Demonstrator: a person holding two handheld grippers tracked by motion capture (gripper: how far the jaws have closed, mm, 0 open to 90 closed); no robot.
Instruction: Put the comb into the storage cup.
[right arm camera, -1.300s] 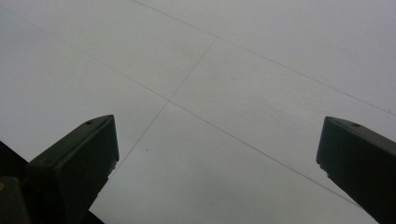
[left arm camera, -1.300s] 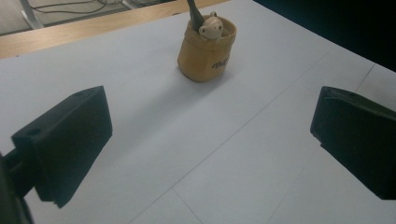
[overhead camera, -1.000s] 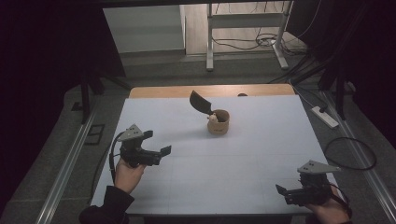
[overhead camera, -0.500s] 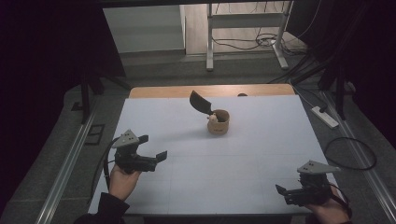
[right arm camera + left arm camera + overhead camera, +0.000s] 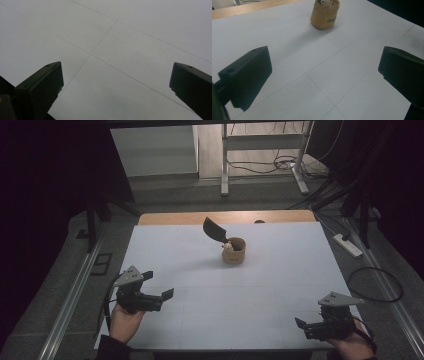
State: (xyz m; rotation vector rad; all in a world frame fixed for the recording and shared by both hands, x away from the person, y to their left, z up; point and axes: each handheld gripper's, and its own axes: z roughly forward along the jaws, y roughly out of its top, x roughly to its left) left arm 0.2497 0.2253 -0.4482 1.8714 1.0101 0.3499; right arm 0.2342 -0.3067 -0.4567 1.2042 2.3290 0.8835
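1. Judged from the layout, nothing is gripped yet: the left claw (image 5: 159, 285) and right claw (image 5: 301, 325) rest near the tabletop's (image 5: 280, 270) front edge, jaws apart and empty.
2. Next, a reach forward to the cup (image 5: 233, 250), well apart from both.
3. The tan cup stands upright mid-tabletop, a dark spatula (image 5: 215, 230) leaning out.

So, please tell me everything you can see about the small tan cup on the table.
The tan cup is short, round and matte, with dark lettering on its side. It stands upright on the white table, toward the far middle. A pale small object sits inside, and a dark spatula-like piece leans out toward the far left. Neither gripper touches it.
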